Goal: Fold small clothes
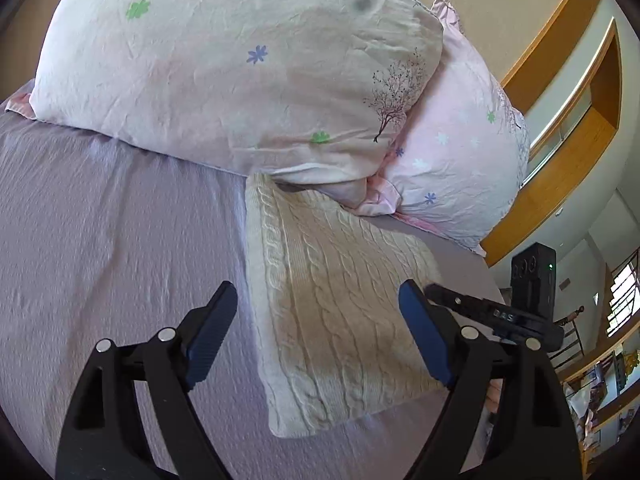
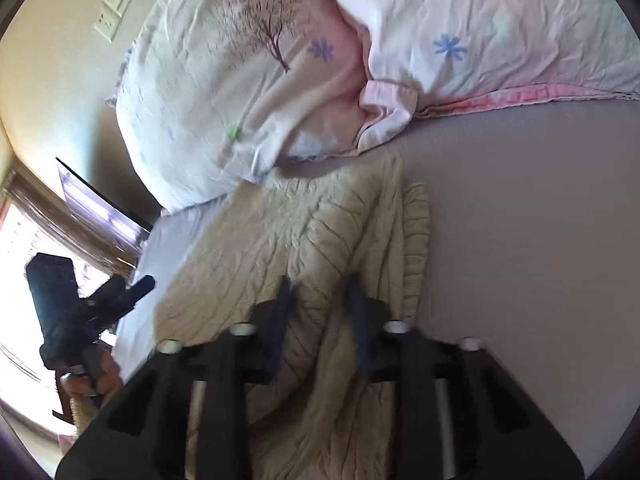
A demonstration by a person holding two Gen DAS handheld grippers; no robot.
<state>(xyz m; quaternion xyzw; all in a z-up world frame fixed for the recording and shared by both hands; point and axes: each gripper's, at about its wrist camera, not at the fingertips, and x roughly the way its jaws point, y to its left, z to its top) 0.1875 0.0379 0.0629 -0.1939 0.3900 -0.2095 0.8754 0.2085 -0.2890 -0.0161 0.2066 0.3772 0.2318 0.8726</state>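
A cream cable-knit sweater [image 1: 332,304] lies folded into a long rectangle on the lilac bed sheet [image 1: 100,220], its far end tucked against the pillows. My left gripper [image 1: 320,320] is open, hovering above the sweater's near half, empty. In the right wrist view the sweater [image 2: 304,232] lies below my right gripper [image 2: 318,292], whose fingers stand partly apart with knit fabric between them; the view is blurred and I cannot tell if they pinch it. The right gripper also shows in the left wrist view [image 1: 460,304] at the sweater's right edge.
Two pink flowered pillows [image 1: 224,72] [image 1: 460,152] are stacked at the head of the bed. A wooden headboard frame [image 1: 560,152] and shelves stand at right. The bed edge [image 2: 148,248] runs beside the sweater.
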